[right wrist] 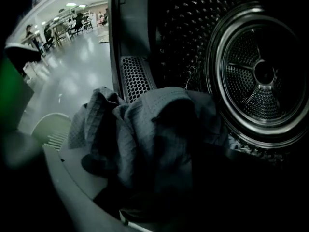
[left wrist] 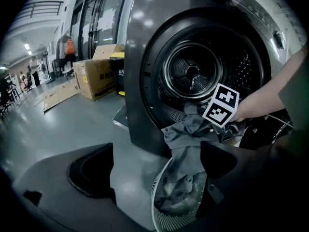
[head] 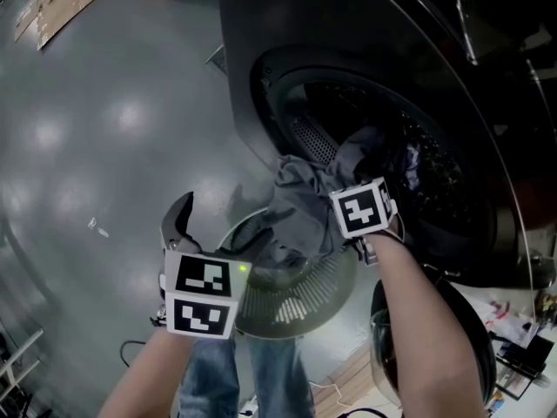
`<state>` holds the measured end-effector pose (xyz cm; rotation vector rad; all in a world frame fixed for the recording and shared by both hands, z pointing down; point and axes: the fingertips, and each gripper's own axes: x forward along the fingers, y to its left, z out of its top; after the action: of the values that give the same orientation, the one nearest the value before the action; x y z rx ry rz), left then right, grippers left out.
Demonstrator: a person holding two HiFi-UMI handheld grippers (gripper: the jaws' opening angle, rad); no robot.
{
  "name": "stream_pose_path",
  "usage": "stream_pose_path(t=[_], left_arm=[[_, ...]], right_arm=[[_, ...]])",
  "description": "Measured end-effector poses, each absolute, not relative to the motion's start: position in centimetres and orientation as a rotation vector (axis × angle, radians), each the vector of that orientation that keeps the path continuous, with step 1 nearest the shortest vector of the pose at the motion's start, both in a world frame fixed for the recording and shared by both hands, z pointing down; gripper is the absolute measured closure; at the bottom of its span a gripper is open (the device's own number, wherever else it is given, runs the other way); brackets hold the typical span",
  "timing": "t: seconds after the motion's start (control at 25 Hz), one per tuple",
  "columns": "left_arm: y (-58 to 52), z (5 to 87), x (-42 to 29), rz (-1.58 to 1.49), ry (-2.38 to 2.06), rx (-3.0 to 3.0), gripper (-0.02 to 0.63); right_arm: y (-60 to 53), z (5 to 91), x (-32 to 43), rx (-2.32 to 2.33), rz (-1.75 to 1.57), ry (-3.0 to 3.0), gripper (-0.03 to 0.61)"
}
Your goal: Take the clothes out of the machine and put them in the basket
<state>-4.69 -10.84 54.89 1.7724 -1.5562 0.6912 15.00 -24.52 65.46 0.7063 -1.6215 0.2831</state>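
A grey garment [head: 300,200] hangs out of the dark front-loader's drum mouth [head: 409,159] and trails down into a round white slatted basket [head: 300,307] on the floor. My right gripper [head: 352,190] points steeply down at the drum's lip. In the right gripper view the bunched grey garment [right wrist: 145,129] fills the space between its wide-set dark jaws. My left gripper [head: 218,233] hovers over the basket's left rim, open and holding nothing. From the left gripper view the garment [left wrist: 186,139] runs into the basket [left wrist: 161,211] between that gripper's jaws, below the right gripper [left wrist: 208,125].
The machine's round glass door [head: 435,347] stands open at the lower right. A cardboard box [left wrist: 94,76] and flattened cardboard [head: 52,3] lie on the grey floor to the left. A cluttered surface [head: 518,325] sits at the far right. My legs in jeans [head: 218,377] stand beside the basket.
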Motion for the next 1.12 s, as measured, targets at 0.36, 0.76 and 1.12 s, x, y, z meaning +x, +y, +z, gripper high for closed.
stream_pose_path(t=[0.36, 0.76, 1.12], left_arm=[[-9.7, 52.2, -4.9, 0.705, -1.543, 1.801, 0.048], [-8.2, 49.3, -5.8, 0.699, -1.568, 1.815, 0.048], [-5.9, 47.6, -5.3, 0.691, -1.571, 1.821, 0.048]], right_arm=[[-22.8, 59.3, 13.2, 0.784, 0.089, -1.707, 0.508], [-16.1, 54.5, 12.4, 0.781, 0.245, -1.826, 0.508], [-7.7, 51.3, 11.0, 0.741, 0.448, -1.892, 0.508]])
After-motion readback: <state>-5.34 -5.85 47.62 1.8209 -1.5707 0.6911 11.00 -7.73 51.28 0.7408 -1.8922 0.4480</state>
